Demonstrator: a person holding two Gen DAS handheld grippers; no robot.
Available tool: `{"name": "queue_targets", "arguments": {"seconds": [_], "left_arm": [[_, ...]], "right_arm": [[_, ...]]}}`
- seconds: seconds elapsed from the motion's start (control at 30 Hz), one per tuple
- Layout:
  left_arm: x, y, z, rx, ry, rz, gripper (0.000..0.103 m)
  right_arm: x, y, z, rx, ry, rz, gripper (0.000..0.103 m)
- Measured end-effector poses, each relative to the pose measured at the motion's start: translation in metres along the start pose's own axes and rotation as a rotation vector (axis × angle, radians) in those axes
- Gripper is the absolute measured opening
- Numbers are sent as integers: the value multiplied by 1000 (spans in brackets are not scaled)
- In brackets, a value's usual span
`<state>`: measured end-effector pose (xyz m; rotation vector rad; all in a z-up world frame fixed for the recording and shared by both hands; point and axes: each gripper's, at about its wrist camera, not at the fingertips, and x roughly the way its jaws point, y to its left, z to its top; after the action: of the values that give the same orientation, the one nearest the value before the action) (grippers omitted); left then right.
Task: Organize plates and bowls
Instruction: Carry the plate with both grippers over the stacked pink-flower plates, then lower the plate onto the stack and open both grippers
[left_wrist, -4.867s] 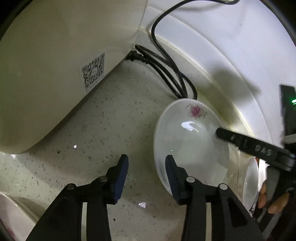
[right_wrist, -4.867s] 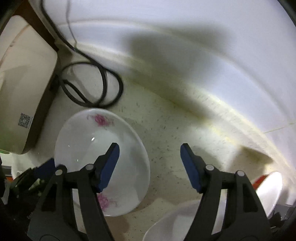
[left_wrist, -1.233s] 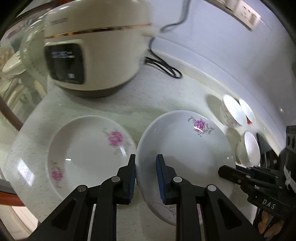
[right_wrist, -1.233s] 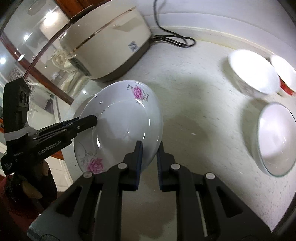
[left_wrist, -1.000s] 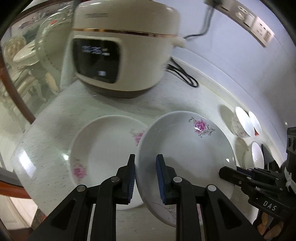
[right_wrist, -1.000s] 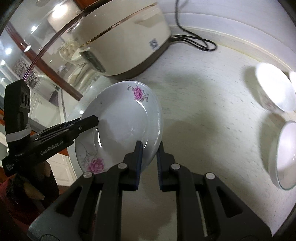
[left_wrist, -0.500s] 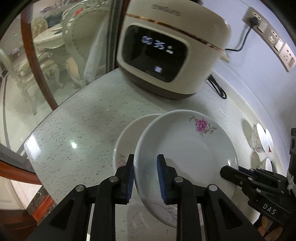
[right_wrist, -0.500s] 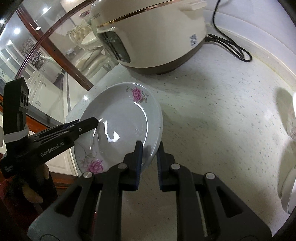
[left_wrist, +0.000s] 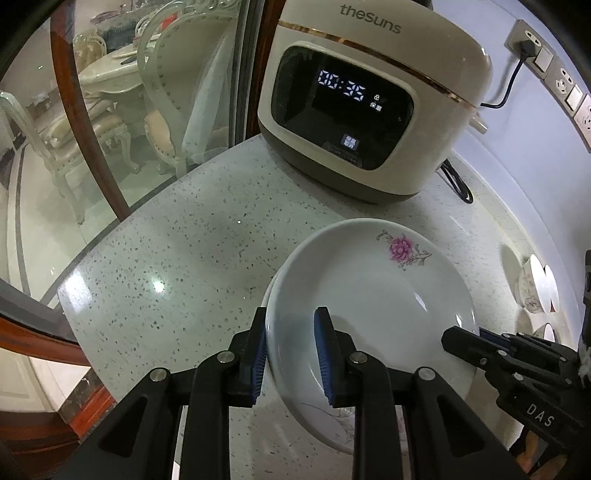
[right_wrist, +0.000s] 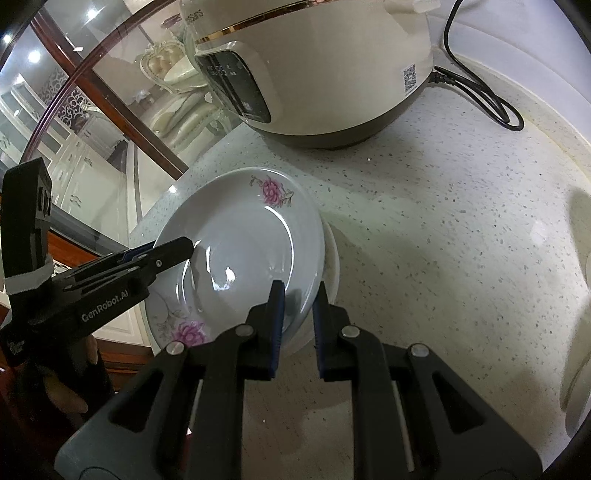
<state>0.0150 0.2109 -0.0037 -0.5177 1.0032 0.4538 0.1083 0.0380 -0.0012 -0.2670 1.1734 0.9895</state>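
I have both grippers on the same plate (left_wrist: 373, 295), a white one with pink flowers on its rim, and I hold it low over a second plate (right_wrist: 332, 266) whose edge peeks out from under it on the speckled counter (left_wrist: 177, 258). My left gripper (left_wrist: 290, 354) straddles the near rim, one blue pad outside and one inside the dish; the outer pad sits against the rim, but the inner pad stands off the surface with a gap, so I cannot tell whether this side truly pinches, and the jaws have just been easing apart with the rim between them. My right gripper (right_wrist: 297, 321) is clenched tight on the opposite rim, pads close together with the plate's edge squeezed between them. In the left wrist view the right gripper reaches in from the lower right onto the plate's edge; in the right wrist view the left gripper comes in from the left, with the person's fingers (right_wrist: 70, 398) wrapped on its handle. Behind the plates a cream rice cooker (left_wrist: 369, 103) stands on the counter with its display lit, its black cord (right_wrist: 480, 96) trailing toward the wall. A few small bowls (left_wrist: 535, 284) sit well apart at the far right.
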Motion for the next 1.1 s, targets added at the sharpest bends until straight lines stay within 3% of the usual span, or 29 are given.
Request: {"name": "queue_targets", "arguments": {"seconds": [0.77, 0.97, 1.1], "left_arm": [[13, 5, -6, -3, 23, 44, 27], [13, 4, -5, -12, 26, 39, 27], [9, 4, -3, -6, 6, 31, 31]], "right_arm": [[17, 13, 4, -65, 35, -57, 20], [18, 25, 4, -121, 29, -96, 24], [15, 28, 5, -124, 12, -104, 33]]}}
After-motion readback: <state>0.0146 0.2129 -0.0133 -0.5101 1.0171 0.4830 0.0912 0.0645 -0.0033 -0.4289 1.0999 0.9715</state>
